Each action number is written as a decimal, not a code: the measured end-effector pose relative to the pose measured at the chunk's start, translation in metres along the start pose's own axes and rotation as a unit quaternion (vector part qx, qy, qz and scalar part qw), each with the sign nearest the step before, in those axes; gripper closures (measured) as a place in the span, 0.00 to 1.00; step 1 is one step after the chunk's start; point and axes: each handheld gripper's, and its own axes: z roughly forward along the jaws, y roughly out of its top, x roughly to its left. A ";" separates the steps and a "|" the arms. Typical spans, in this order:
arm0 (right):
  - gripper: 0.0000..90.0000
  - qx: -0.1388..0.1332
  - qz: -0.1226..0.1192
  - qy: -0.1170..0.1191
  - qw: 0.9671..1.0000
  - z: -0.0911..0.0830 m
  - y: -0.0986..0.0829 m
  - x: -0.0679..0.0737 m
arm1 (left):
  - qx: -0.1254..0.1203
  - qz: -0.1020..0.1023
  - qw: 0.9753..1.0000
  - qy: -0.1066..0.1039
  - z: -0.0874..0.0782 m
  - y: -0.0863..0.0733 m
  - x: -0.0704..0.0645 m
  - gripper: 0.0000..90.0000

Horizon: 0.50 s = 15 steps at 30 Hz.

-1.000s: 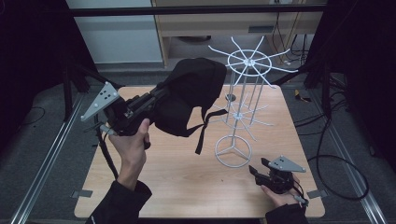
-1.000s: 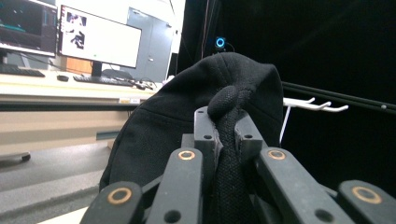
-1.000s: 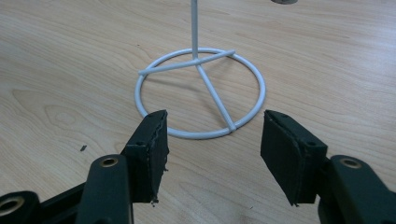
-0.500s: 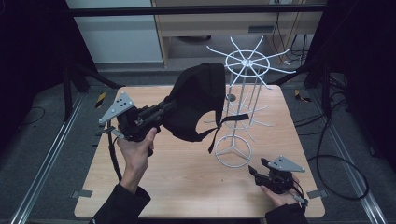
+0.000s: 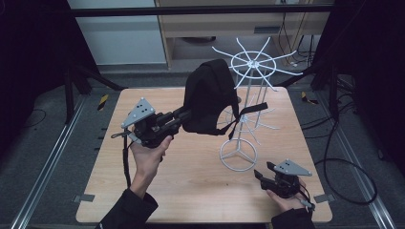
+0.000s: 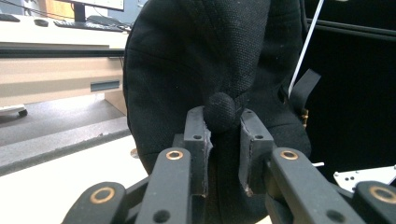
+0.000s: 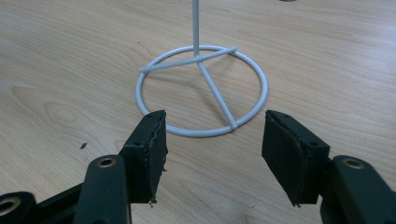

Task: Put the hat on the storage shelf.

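- While our right gripper rests low at the near edge of the wooden table, just short of the white wire stand, its jaws are spread wide with nothing between them.
- Looking along those jaws in the right gripper view, we see our right gripper aimed at the stand's ring base, which lies flat on the table a little beyond the fingertips, apart from them; the thin upright post rises from the middle of the ring.
- To the left of the stand, our left hand lifts the left gripper above the table, with its grey three-cornered plate on top and its cable hanging down beside the sleeve.
- Our left gripper's jaws are pinched on a black cap; in the left gripper view the left gripper squeezes the fabric right at the small round button on the crown, and the cap bulges above and around the pads.
- Held in the air, the cap sits just left of the stand's post, below and beside the upper spoked wheel; whether it touches any spoke we cannot tell.
- A black strap hangs from the cap across the stand's lower arms.
- Beyond the stand, past the far table edge, stands a pale cabinet.
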 end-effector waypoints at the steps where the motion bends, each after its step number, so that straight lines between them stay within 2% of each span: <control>1: 0.45 0.000 0.000 0.000 1.000 0.000 0.000 0.000 | 0.001 0.002 1.000 0.000 0.000 0.000 0.000 0.82; 7: 0.45 0.000 0.001 -0.001 1.000 0.000 0.000 0.000 | 0.001 0.012 1.000 0.004 -0.005 -0.001 0.000 0.70; 11: 0.44 0.000 0.001 -0.001 1.000 0.000 0.000 0.000 | 0.003 0.021 1.000 0.007 -0.012 -0.005 0.002 0.62; 15: 0.44 0.000 0.001 -0.002 1.000 0.000 0.000 0.000 | -0.002 0.022 1.000 0.011 -0.022 -0.010 0.003 0.52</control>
